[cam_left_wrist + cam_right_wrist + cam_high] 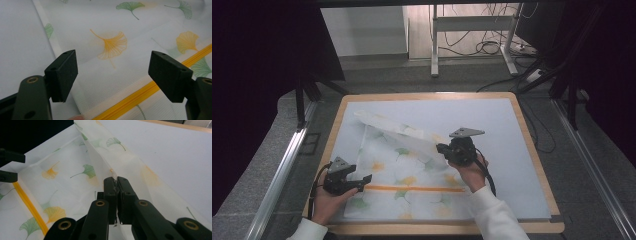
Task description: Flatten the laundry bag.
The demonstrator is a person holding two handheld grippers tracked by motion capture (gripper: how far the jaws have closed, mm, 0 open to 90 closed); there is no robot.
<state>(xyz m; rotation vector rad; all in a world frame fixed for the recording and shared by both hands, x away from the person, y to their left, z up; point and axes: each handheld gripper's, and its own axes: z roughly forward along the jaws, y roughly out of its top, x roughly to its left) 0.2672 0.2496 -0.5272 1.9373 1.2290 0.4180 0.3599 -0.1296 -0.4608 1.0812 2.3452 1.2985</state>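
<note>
Two black grippers work a thin mesh bag (402,170) with printed ginkgo leaves and an orange zipper (412,189), lying on the pale mat (512,150): left gripper (364,181) spread wide over its near-left edge, right gripper (439,148) pinching a folded-up flap

Mesh laundry bag (402,175) with leaf print and orange zipper (414,189) spread lower centre on pale mat (507,130). Right gripper (443,148) at centre, pinching folded-over bag edge. Left gripper (362,181) lower left, jaws apart, beside zipper's end.
</note>
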